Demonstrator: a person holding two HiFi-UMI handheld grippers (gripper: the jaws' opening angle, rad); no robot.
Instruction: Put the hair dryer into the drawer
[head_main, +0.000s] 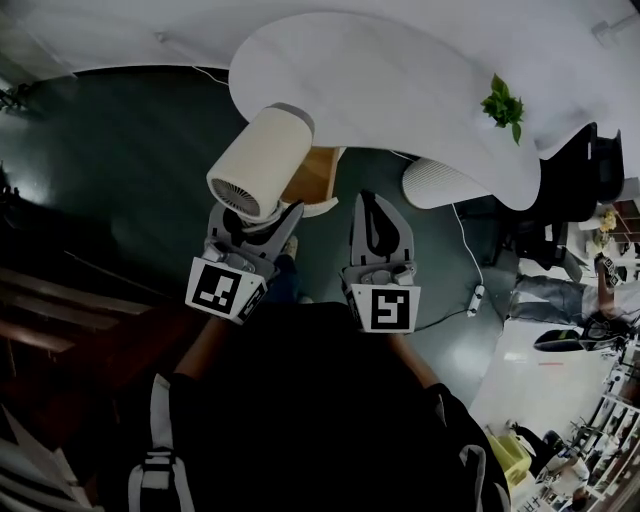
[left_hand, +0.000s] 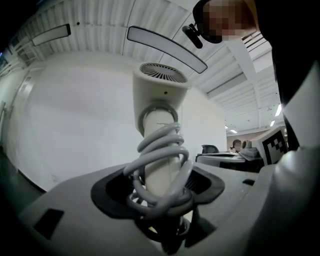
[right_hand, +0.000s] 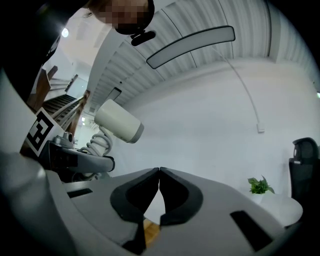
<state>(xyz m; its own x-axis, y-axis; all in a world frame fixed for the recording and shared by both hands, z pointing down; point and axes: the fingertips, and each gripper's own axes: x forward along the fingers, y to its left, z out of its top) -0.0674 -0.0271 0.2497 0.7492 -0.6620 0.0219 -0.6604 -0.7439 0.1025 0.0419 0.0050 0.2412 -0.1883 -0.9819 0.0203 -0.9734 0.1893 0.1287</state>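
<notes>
Left gripper (head_main: 258, 225) clamped, right gripper (head_main: 376, 205) closed (empty), both level.

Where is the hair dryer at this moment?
The hair dryer is left of centre in the head view, clamped by its cord-wrapped handle in the left gripper, beside the white table.

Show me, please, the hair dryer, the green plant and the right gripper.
hair dryer (head_main: 262, 160), head view, on the side of its cream barrel.
green plant (head_main: 503, 105), head view, on its leaves.
right gripper (right_hand: 159, 171), right gripper view, where its closed fingertips meet.
</notes>
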